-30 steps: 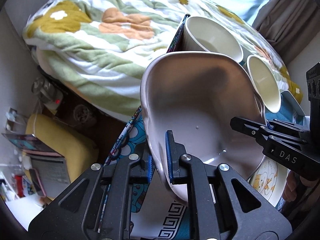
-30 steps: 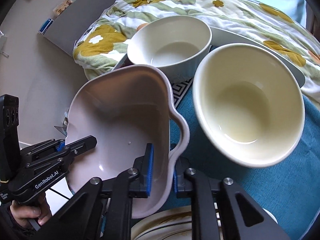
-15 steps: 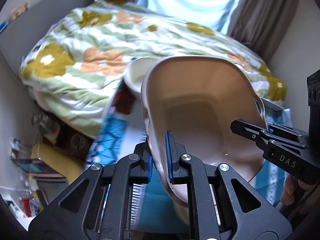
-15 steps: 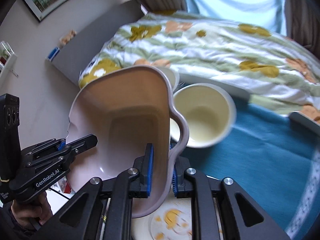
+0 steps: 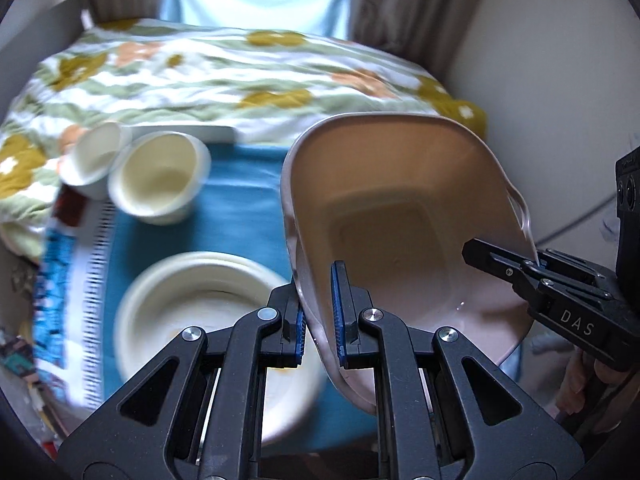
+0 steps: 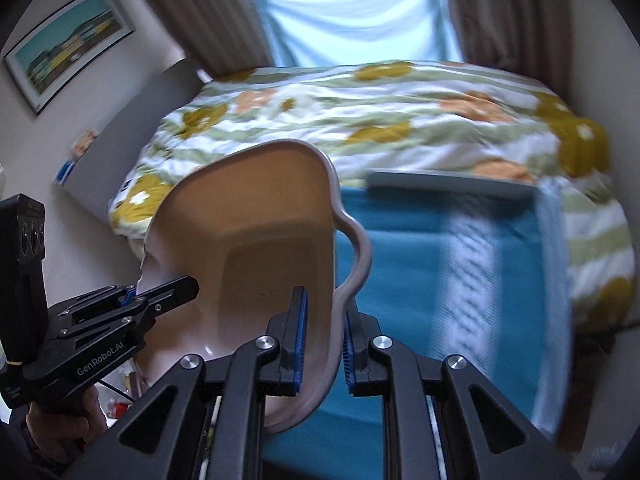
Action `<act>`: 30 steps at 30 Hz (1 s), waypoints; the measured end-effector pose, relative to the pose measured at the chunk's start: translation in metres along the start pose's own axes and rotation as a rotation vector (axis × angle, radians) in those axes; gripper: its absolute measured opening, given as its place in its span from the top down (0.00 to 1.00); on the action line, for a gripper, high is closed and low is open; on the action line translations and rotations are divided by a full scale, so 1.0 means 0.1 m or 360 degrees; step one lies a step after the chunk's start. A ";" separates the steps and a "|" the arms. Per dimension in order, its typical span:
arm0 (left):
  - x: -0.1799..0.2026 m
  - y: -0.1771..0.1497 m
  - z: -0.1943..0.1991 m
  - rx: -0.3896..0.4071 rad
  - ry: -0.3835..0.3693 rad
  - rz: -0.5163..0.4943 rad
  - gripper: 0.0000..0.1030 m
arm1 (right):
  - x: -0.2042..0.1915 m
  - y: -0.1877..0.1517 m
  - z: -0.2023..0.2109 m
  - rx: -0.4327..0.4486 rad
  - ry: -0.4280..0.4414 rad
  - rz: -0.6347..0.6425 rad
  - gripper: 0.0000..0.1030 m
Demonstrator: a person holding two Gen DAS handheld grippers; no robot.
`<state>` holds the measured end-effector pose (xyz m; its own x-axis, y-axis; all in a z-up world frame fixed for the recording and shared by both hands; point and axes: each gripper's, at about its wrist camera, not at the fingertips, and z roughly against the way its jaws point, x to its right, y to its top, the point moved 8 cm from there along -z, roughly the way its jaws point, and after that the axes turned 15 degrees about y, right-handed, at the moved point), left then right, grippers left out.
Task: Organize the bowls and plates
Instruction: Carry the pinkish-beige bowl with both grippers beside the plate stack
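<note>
A pale pink dish with a wavy rim (image 5: 400,232) (image 6: 256,240) hangs in the air above the table, held from both sides. My left gripper (image 5: 320,316) is shut on its left rim. My right gripper (image 6: 324,336) is shut on the opposite, scalloped rim, and shows in the left wrist view as a black tool (image 5: 532,276) at the right. Below on the blue cloth lie a cream plate (image 5: 180,304) and two cream bowls (image 5: 160,176) (image 5: 96,160) at the far left.
A blue tablecloth (image 6: 400,264) with a white patterned band covers the table. Behind it lies a bed with a floral quilt (image 6: 360,112), curtains and a window. A grey flat tray edge (image 6: 452,186) sits at the table's far side. A person's hand (image 6: 60,424) grips the left tool.
Both grippers have carried the pink dish up and to the right, away from the two cream bowls. The bowls now sit far left, and the cream plate has come into view below.
</note>
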<state>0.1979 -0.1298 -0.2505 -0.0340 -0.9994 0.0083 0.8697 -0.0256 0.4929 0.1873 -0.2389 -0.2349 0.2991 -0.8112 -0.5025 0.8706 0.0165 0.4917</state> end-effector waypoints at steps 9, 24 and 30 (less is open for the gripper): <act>0.91 -0.50 -0.51 -0.0171 -0.0118 -0.0169 0.91 | 0.96 -0.66 0.25 -0.0024 -0.0122 -0.0275 0.86; 0.98 -0.67 -0.97 -0.0231 -0.0075 -0.0191 0.91 | 1.36 -0.89 0.01 -0.0011 -0.0101 -0.0238 0.86; 0.99 -0.68 -1.00 -0.0242 -0.0039 -0.0203 0.91 | 1.39 -0.92 -0.03 -0.0026 -0.0075 -0.0242 0.86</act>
<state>0.1841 -0.2290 -0.3700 -0.1590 -0.9870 -0.0239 0.9218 -0.1570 0.3544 0.1495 -0.3509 -0.3523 0.1450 -0.8315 -0.5363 0.9109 -0.0994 0.4004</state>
